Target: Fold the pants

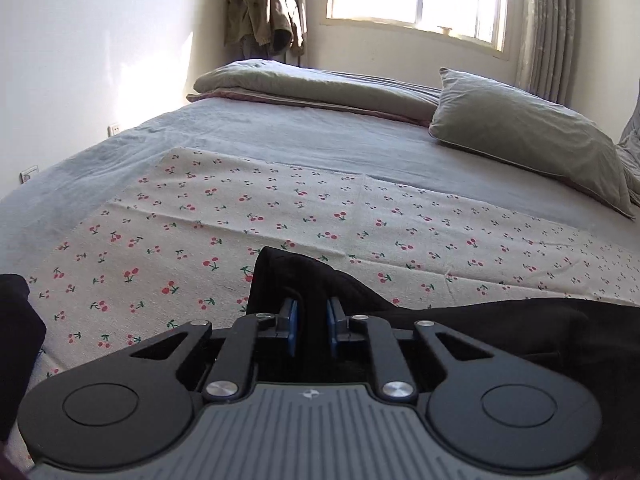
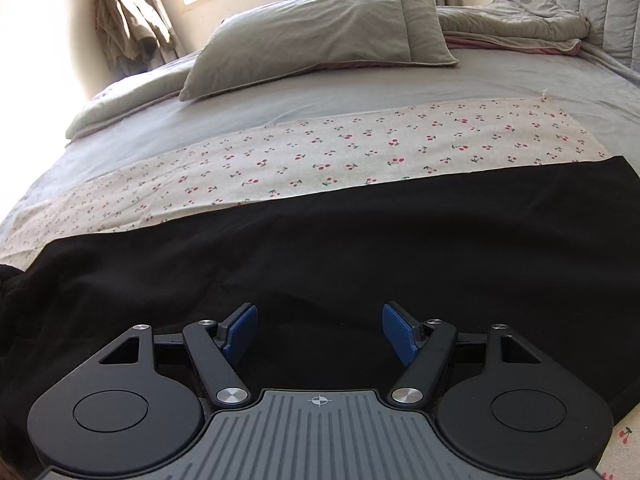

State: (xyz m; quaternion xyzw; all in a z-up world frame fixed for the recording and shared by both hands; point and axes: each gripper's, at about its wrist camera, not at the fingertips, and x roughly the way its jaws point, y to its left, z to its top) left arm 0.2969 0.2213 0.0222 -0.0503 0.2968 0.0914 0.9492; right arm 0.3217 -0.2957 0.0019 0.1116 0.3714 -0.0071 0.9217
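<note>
The black pants point(image 2: 320, 248) lie spread flat across a cherry-print cloth point(image 2: 360, 152) on the bed. In the left wrist view a raised fold of the pants point(image 1: 288, 276) stands up between the blue pads, and my left gripper point(image 1: 312, 316) is shut on that fold. More black fabric trails off to the right point(image 1: 520, 328). My right gripper point(image 2: 319, 328) hovers open just over the middle of the pants, with its blue fingers point(image 2: 240, 328) wide apart and nothing between them.
Past the cherry-print cloth point(image 1: 240, 216) is grey bed sheet point(image 1: 280, 136). A grey pillow point(image 2: 320, 36) and folded quilts point(image 1: 312, 88) lie at the far side under the window. A jacket point(image 1: 264, 8) hangs in the corner. A dark shape point(image 1: 16, 320) shows at the left edge.
</note>
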